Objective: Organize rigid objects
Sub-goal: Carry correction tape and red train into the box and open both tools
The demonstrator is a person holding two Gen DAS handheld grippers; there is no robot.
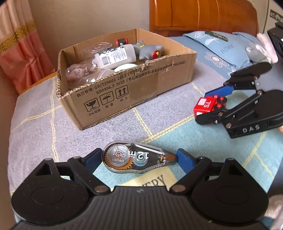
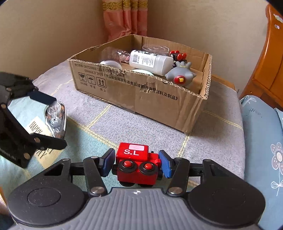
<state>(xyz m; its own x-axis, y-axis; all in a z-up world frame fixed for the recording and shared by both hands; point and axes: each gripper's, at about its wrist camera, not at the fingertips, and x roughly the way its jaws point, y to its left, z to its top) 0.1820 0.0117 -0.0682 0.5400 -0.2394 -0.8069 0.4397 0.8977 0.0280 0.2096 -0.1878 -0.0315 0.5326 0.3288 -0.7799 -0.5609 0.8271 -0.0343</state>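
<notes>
My left gripper point(image 1: 139, 157) is shut on a clear correction tape dispenser point(image 1: 134, 156), held just above the bed cover. It also shows in the right wrist view point(image 2: 55, 117). My right gripper point(image 2: 136, 163) is shut on a red toy train car point(image 2: 137, 164) marked "S.L", lying on its side; it also shows in the left wrist view point(image 1: 207, 106). An open cardboard box point(image 1: 134, 88) sits ahead, seen too in the right wrist view point(image 2: 150, 95). It holds a white bottle point(image 1: 115, 56), a grey toy point(image 1: 148, 50), clear cups and a red-wheeled toy.
A checked grey and teal blanket point(image 1: 159, 123) covers the bed. A blue pillow point(image 1: 221, 47) lies at the right, an orange wooden headboard point(image 1: 203, 16) behind it. A pink curtain point(image 1: 19, 49) hangs at the left by the beige wall.
</notes>
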